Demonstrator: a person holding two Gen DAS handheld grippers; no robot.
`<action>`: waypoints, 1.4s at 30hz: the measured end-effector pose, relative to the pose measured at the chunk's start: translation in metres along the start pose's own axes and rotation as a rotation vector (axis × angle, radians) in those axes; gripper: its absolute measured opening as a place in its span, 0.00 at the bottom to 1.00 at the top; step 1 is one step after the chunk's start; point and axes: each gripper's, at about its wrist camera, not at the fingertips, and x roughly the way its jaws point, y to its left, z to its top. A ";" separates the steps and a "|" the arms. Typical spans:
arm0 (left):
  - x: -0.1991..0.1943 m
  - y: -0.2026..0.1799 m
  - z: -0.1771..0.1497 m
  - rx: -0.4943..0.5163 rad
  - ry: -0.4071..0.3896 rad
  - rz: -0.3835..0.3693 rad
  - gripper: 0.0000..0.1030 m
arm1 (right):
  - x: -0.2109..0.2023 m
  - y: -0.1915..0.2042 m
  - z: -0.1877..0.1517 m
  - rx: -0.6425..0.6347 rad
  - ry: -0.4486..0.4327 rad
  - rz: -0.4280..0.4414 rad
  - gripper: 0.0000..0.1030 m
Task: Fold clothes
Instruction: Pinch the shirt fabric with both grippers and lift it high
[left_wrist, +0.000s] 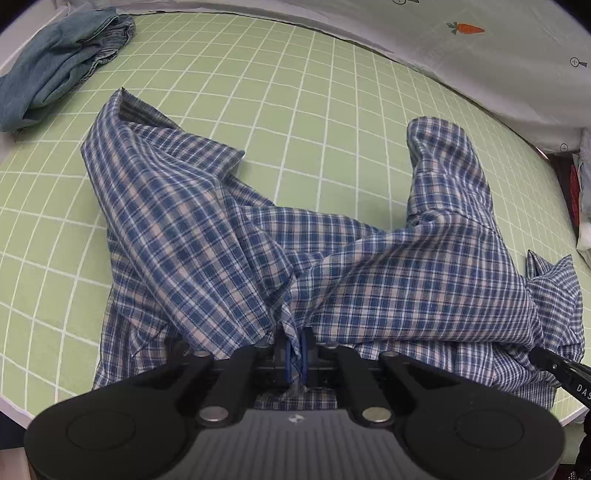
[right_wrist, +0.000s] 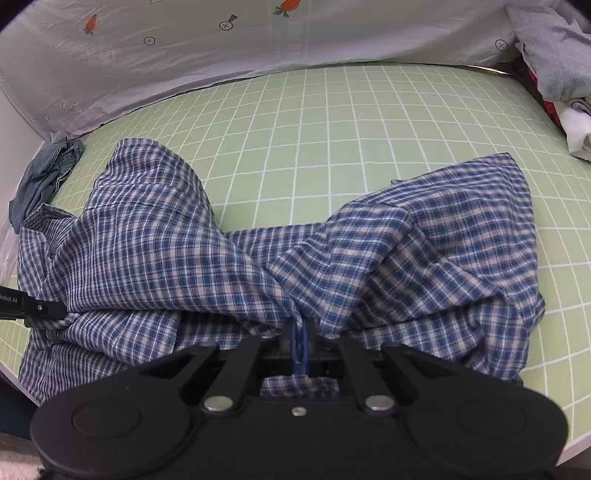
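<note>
Both claws clamped on the near hem of the plaid shirt (left_wrist: 229, 236): left gripper (left_wrist: 295, 350) pinching a fold of the near edge, right gripper (right_wrist: 299, 343) doing likewise further right along it. Shirt spread away from both claws over the green mat (left_wrist: 314, 122), long axis running crosswise between the two grips, cloth bunched and sagging in the middle, sleeves thrown toward the far side. Neither hand nearer; evidently a two-handed pull to flatten. Denim (left_wrist: 62, 62) heaped at the mat's far left corner.

Your shirt (left_wrist: 229, 236) hem hidden under gripper bodies; clothes pile (right_wrist: 561, 74) cut by right edge; sheet (right_wrist: 221, 55) print unreadable.
</note>
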 end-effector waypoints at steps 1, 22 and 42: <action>-0.001 0.000 0.000 -0.001 -0.004 0.000 0.08 | -0.001 0.000 0.000 -0.001 -0.001 -0.001 0.10; -0.005 -0.023 0.032 0.011 -0.074 -0.003 0.77 | 0.022 0.020 0.060 0.147 -0.063 0.099 0.68; -0.017 -0.034 0.084 0.087 -0.209 -0.003 0.03 | 0.037 0.045 0.099 0.018 -0.152 0.190 0.03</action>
